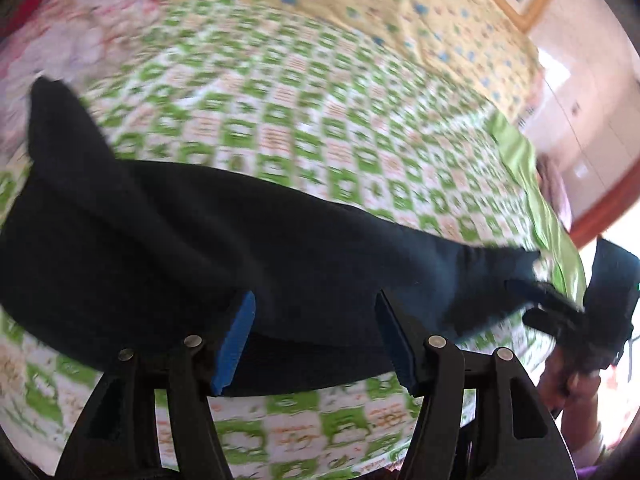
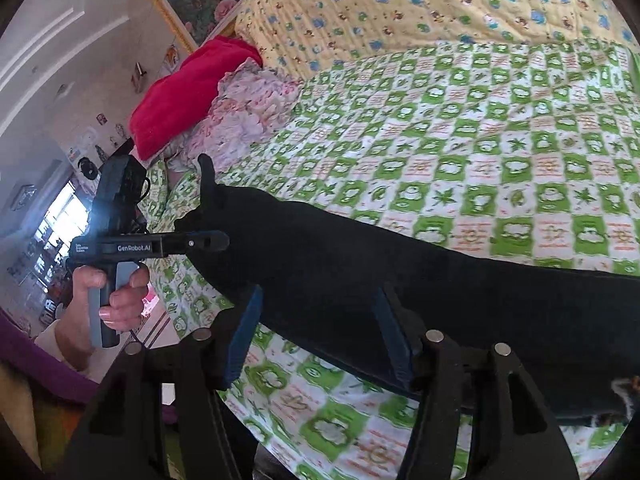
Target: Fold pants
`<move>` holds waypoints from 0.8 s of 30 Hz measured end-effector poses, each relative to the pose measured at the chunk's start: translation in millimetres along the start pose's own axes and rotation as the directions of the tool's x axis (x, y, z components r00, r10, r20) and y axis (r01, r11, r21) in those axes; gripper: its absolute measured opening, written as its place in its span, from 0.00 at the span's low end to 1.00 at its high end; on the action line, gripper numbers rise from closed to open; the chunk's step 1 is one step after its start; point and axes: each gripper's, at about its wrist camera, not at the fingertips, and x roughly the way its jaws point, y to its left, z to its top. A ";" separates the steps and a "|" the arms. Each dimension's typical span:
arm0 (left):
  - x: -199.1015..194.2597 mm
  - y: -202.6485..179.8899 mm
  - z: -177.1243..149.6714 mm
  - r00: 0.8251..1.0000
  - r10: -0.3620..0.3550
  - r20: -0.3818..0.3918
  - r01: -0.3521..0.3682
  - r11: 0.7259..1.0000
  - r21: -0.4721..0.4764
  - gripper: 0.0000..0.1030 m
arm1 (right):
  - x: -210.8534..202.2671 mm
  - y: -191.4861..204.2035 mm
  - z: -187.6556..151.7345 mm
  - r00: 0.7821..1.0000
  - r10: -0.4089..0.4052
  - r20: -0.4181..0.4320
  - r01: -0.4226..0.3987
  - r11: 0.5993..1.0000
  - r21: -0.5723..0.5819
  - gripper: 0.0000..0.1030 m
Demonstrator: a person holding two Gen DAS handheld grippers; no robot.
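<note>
Dark pants [image 1: 224, 240] lie in a long band across the green-checked bedspread [image 1: 320, 128], from 9 to 3 o'clock. Left gripper [image 1: 316, 340] and right gripper [image 2: 316, 336] both spread, pinching nothing. Judged between folds; next move calls for regripping an edge.

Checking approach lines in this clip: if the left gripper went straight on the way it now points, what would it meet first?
Most likely the dark pants: the left gripper has its jaws open, with that cloth spread right ahead of them on the green checked bedspread. Blur makes depth uncertain.
</note>
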 end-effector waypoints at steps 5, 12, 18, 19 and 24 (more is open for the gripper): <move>-19.9 39.6 9.1 0.993 0.107 0.046 -0.102 0.990 -0.101 0.64 | 33.4 31.4 10.4 0.999 0.031 -0.010 -0.031 0.998 -0.057 0.66; -31.7 83.9 13.6 0.980 0.189 0.060 -0.169 0.955 -0.244 0.65 | 61.2 62.4 9.7 0.998 0.061 -0.035 -0.065 0.991 -0.117 0.66; -43.1 120.2 -9.3 0.974 0.226 0.026 -0.202 0.913 -0.355 0.65 | 91.2 86.3 5.5 0.996 0.042 -0.077 -0.058 0.974 -0.218 0.66; -44.7 128.8 -12.6 0.973 0.230 0.023 -0.204 0.902 -0.381 0.65 | 96.5 89.3 5.3 0.996 0.032 -0.079 -0.050 0.971 -0.233 0.66; -50.1 161.5 -18.4 0.979 0.201 0.045 -0.154 0.858 -0.490 0.65 | 127.1 107.9 5.9 0.993 -0.062 -0.102 0.022 0.934 -0.356 0.66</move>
